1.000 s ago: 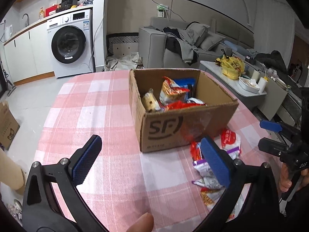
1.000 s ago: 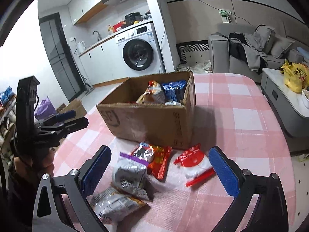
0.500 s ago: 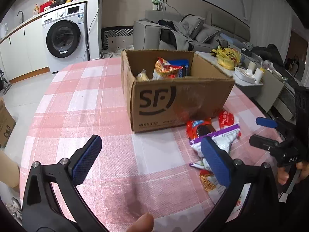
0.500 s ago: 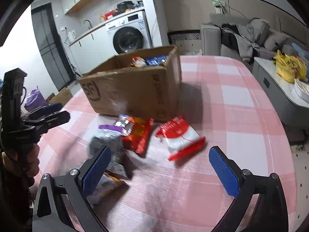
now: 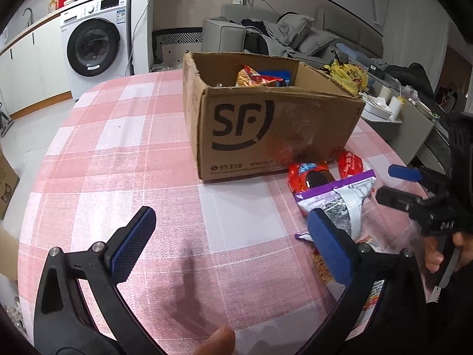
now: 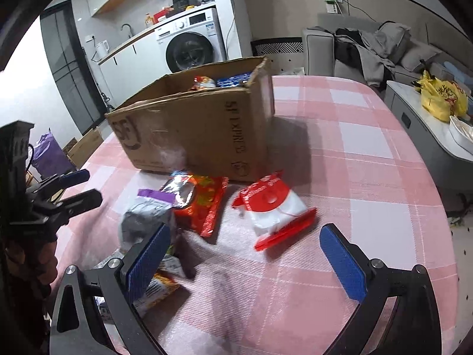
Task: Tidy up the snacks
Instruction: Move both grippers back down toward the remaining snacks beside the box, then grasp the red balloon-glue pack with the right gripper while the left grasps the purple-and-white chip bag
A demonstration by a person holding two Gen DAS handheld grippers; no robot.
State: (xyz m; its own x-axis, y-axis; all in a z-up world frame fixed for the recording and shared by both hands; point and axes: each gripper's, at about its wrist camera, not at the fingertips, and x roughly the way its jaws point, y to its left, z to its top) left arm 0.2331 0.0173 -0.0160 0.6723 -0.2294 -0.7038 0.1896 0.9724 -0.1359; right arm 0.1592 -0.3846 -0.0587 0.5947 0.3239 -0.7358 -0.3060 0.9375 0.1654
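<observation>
Both grippers, left gripper (image 5: pixel 230 236) and right gripper (image 6: pixel 245 254), gape wide, empty; crowded snack packets (image 6: pixel 204 204) beside the box (image 6: pixel 195 130) could cause a double grab.

We read "SF" in big black letters on the cardboard box (image 5: pixel 266 136), front face, with a curved swoosh around it. Below it, a phone icon and "95338", then a web address too smeared to make out. On the box's side panel, right wrist view, "SF EXPRESS" runs vertically (image 6: pixel 236 127). Print on the snack packets is illegible to us.
</observation>
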